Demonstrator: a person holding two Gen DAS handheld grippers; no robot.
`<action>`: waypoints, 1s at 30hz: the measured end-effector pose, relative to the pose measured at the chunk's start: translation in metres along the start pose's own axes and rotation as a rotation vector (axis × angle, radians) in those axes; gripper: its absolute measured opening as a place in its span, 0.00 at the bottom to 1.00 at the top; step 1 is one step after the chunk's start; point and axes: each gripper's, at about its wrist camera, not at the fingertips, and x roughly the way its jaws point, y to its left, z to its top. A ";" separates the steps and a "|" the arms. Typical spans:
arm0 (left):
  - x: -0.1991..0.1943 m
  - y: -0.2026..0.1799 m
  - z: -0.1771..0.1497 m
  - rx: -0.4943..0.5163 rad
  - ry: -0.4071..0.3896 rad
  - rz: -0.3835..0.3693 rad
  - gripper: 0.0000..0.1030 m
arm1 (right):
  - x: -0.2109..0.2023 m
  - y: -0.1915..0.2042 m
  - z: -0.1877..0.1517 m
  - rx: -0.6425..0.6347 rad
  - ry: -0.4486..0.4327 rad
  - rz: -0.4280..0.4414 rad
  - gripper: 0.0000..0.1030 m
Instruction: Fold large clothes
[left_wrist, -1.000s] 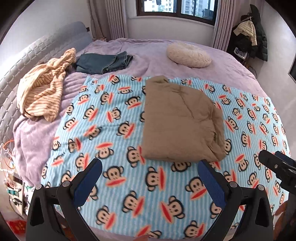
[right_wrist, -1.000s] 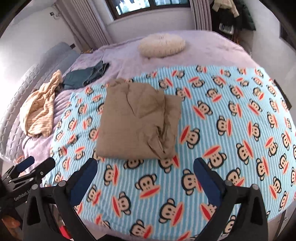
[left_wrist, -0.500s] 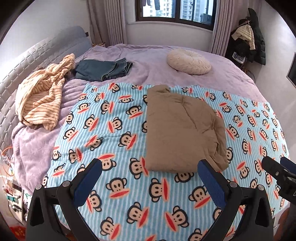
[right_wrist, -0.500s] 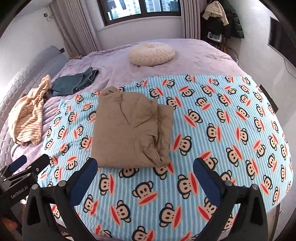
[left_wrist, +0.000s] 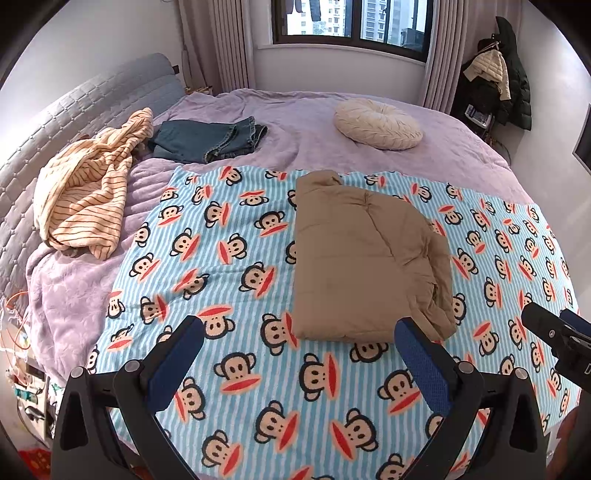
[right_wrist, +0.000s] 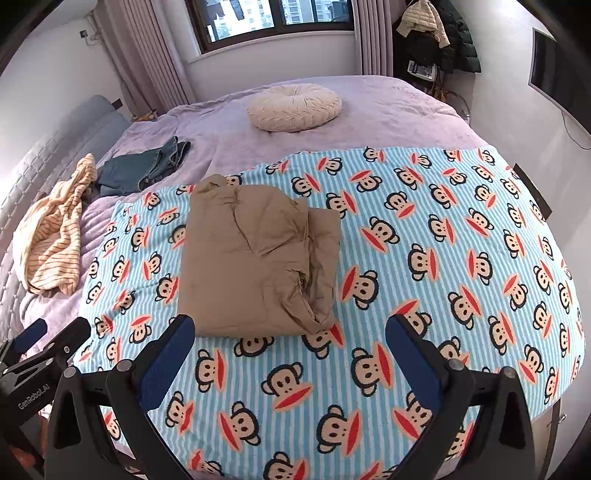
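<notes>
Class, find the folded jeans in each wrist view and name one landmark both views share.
Left wrist: the jeans lie upper left of centre on the purple cover, right of the striped garment.
Right wrist: the jeans lie at upper left, behind the brown garment.
Shared landmark: the round cushion near the window.

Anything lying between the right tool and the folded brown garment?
No. In the right wrist view, only bare monkey-print blanket lies between the open right tool and the folded brown garment; nothing else sits in that stretch.
</notes>
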 end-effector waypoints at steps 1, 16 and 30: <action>0.000 0.000 0.000 -0.001 0.000 0.000 1.00 | 0.000 0.001 0.000 -0.001 0.000 0.000 1.00; 0.001 0.001 0.001 0.003 -0.001 -0.002 1.00 | -0.001 0.004 -0.001 -0.003 0.001 0.003 1.00; 0.000 0.002 -0.001 0.001 0.004 -0.001 1.00 | -0.001 0.007 -0.002 -0.002 0.001 0.002 1.00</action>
